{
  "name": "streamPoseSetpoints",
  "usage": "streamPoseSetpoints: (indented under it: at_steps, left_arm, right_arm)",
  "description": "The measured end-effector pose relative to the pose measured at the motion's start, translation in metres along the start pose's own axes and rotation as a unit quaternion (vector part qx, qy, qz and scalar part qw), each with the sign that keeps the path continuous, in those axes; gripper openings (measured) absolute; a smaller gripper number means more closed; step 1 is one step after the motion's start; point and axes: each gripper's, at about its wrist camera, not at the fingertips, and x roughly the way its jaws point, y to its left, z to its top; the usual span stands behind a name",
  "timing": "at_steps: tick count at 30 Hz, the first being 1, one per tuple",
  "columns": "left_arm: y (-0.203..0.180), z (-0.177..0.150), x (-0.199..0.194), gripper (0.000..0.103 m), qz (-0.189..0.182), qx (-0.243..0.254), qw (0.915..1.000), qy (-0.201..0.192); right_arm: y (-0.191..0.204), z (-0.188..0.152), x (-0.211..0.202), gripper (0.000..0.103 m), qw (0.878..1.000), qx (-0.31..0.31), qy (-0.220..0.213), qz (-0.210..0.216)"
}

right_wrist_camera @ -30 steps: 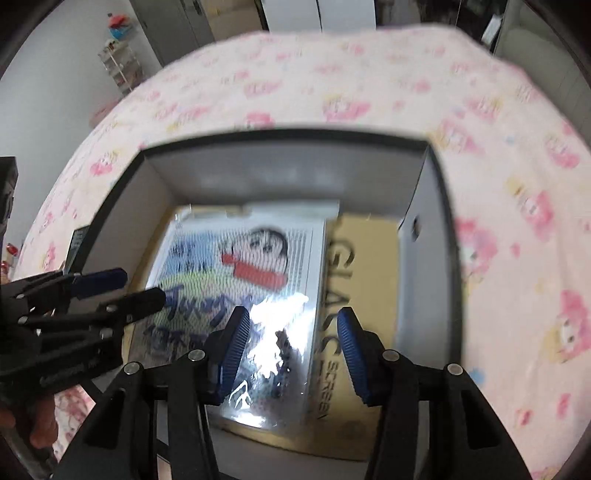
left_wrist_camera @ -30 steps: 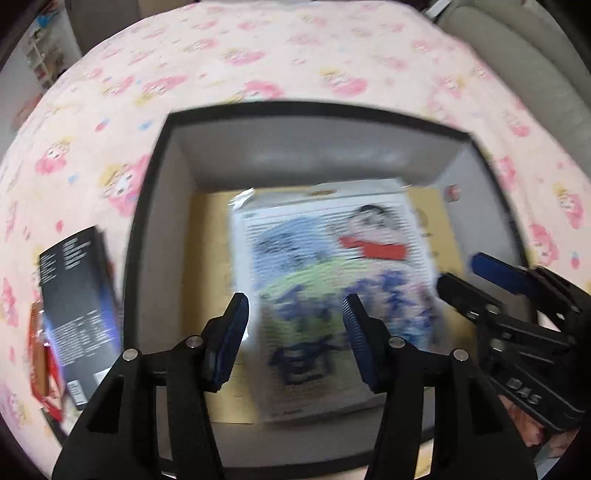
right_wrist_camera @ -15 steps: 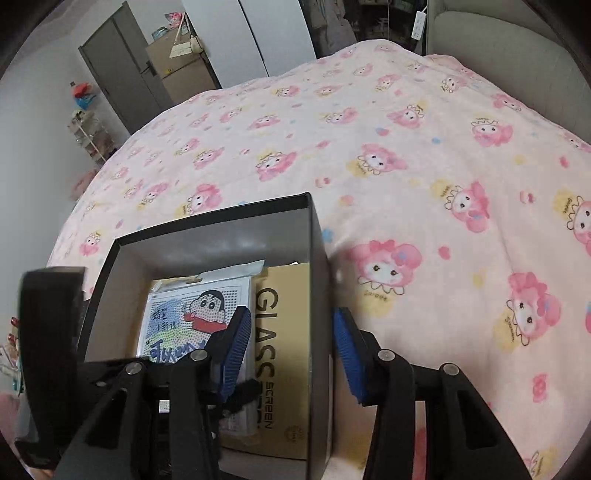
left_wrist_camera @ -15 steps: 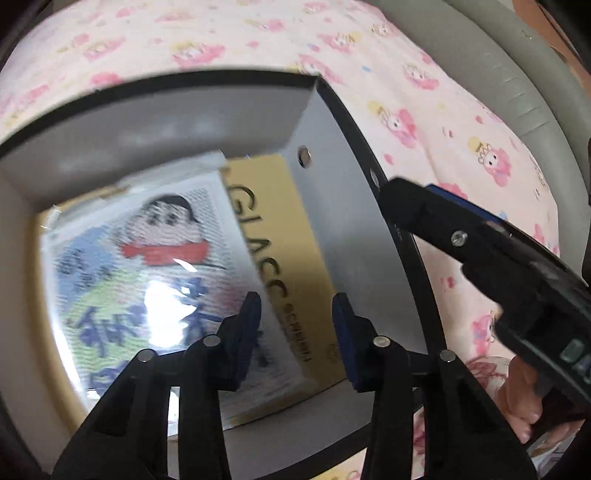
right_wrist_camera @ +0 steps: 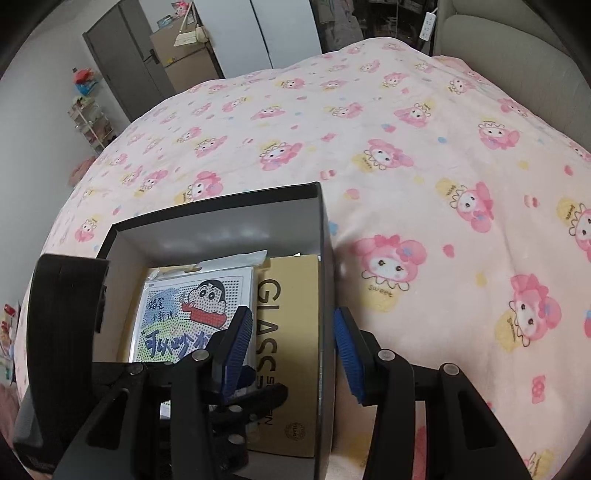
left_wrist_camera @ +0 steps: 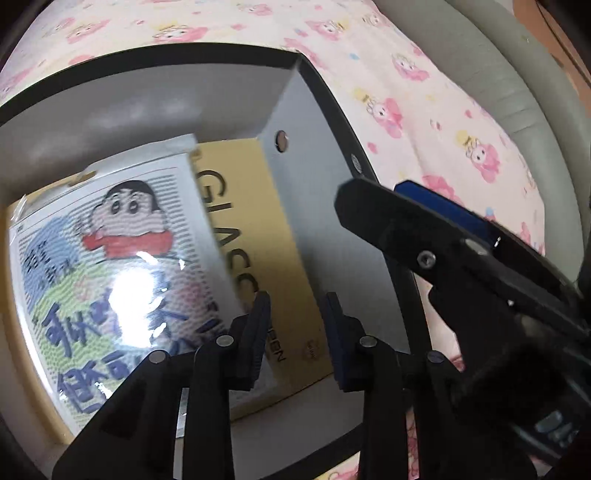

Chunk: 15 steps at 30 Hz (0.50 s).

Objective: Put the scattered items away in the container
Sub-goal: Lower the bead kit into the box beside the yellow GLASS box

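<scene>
Inside the black box [right_wrist_camera: 321,295] on the bed [right_wrist_camera: 406,147], a cartoon packet [left_wrist_camera: 110,258] lay at nine o'clock of a gold carton [left_wrist_camera: 273,266]; having released it, the left tool [left_wrist_camera: 295,336] was closing empty, while the right tool [right_wrist_camera: 291,354] straddled the box wall, open.

right gripper [right_wrist_camera: 293,354] fingers [right_wrist_camera: 236,345] straddle the box [right_wrist_camera: 322,280] wall.

Background only: bedroom clutter.
Pink cartoon-print blanket [right_wrist_camera: 406,155] covers bed; dark door [right_wrist_camera: 122,74], white wardrobe [right_wrist_camera: 258,33], small shelf rack [right_wrist_camera: 90,122] behind.
</scene>
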Motion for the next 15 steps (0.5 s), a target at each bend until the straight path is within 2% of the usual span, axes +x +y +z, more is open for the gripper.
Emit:
streamPoseSetpoints:
  at_steps: [5,8,12,13,15]
  left_arm:
    - [0.004,0.003,0.018,0.029,0.017,-0.023,0.9989,0.038]
    - [0.013,-0.002,0.011,0.022,0.052,-0.027,0.9972,0.047]
    - [0.044,-0.004,-0.006,0.019,0.075,-0.071,0.9937,0.043]
    - [0.051,-0.003,-0.009,0.012,0.064,-0.079,0.9939,0.041]
    - [0.063,-0.005,-0.022,0.015,0.012,-0.097,0.9946,0.035]
  right_arm:
    - [-0.004,-0.002,0.003,0.042,1.000,-0.001,0.006,-0.022]
    - [-0.003,-0.003,0.005,0.042,1.000,-0.004,0.010,-0.019]
    - [0.011,-0.006,-0.003,0.042,0.997,-0.044,-0.020,-0.067]
    - [0.015,-0.007,-0.006,0.042,0.996,-0.051,-0.023,-0.067]
    - [0.021,-0.005,-0.009,0.042,0.997,-0.054,-0.025,-0.051]
